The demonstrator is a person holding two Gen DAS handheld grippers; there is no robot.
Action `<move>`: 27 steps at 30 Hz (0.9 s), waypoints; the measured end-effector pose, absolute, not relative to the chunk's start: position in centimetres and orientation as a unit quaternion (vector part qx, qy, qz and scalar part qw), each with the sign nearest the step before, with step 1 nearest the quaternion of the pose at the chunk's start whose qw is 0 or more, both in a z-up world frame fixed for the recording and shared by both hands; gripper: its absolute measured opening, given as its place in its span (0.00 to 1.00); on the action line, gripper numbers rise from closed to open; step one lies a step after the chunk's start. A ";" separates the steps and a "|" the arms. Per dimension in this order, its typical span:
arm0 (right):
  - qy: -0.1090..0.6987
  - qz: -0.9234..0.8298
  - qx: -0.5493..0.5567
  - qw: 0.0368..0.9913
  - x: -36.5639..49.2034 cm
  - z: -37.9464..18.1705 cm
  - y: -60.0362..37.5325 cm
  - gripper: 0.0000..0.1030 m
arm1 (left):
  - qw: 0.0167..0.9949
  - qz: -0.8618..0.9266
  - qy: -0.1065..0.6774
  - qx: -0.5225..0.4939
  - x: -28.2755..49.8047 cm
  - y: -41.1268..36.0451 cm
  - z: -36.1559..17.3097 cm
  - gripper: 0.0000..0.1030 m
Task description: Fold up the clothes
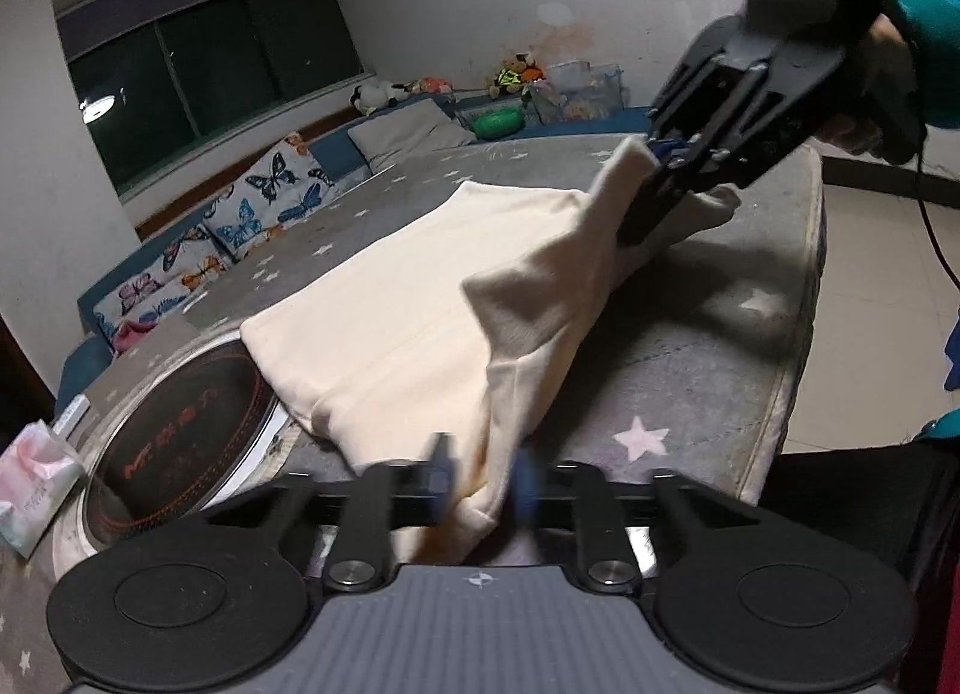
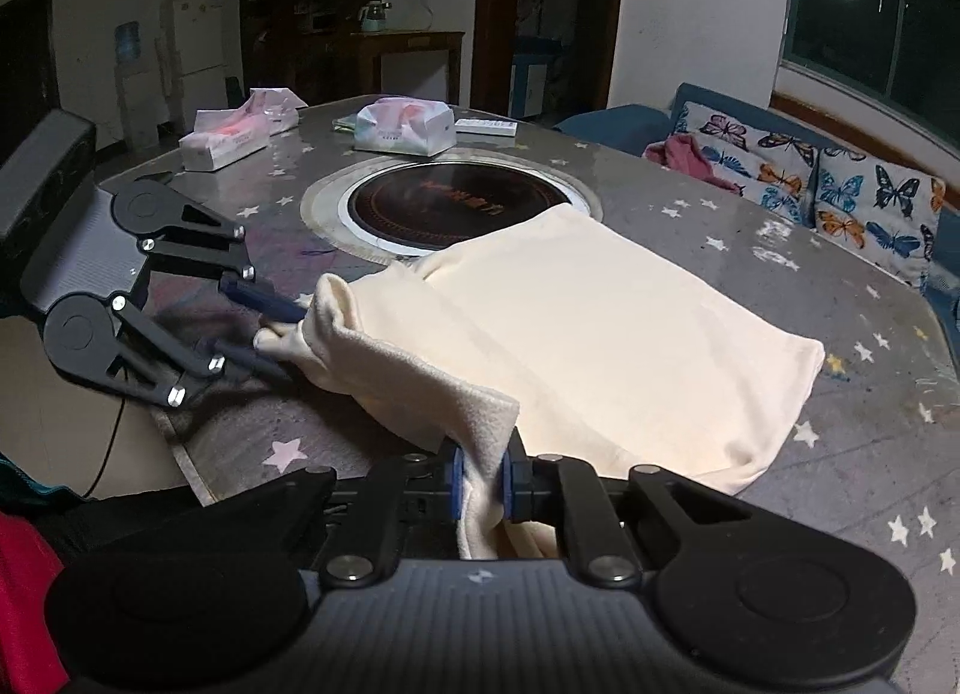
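A cream garment (image 1: 390, 298) lies partly folded on the star-patterned table (image 1: 690, 370), its near edge lifted off the surface. At the bottom of the left wrist view, my left gripper (image 1: 480, 481) is shut on one end of that lifted edge. My right gripper (image 1: 660, 154) pinches the other end, up at the right. In the right wrist view, the right gripper (image 2: 482, 481) is shut on a fold of the cream garment (image 2: 600, 334), and the left gripper (image 2: 282, 334) holds the cloth's far tip at the left. The strip of cloth sags between the two.
A round black cooktop (image 2: 450, 202) is set into the table under the garment's far corner. Tissue packs (image 2: 402, 124) and a small box (image 2: 486, 125) sit beyond it. A sofa with butterfly cushions (image 2: 840, 196) runs along the far side. The table edge (image 1: 798, 334) drops to a tiled floor.
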State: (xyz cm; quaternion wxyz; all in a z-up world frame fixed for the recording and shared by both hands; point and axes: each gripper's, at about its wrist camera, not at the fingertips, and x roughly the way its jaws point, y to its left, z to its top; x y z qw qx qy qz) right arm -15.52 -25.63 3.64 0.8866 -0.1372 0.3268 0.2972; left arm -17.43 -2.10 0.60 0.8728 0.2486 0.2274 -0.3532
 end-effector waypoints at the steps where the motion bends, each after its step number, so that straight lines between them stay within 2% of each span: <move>1: 0.325 0.298 -0.138 0.887 -15.7 3.7 -25.6 0.10 | 0.873 -0.355 0.230 0.242 -17.4 -1.9 0.8 0.07; 15: 0.301 0.358 -0.138 0.873 -23.6 9.3 -25.7 0.09 | 0.879 -0.384 0.227 0.167 -23.6 1.3 8.0 0.05; 20: 0.296 0.348 -0.146 0.877 -23.1 10.1 -25.4 0.08 | 0.882 -0.376 0.229 0.166 -19.4 0.0 7.9 0.05; 27: 0.301 0.320 -0.144 0.886 -17.7 10.5 -26.3 0.08 | 0.886 -0.365 0.232 0.166 -13.5 -1.8 7.7 0.05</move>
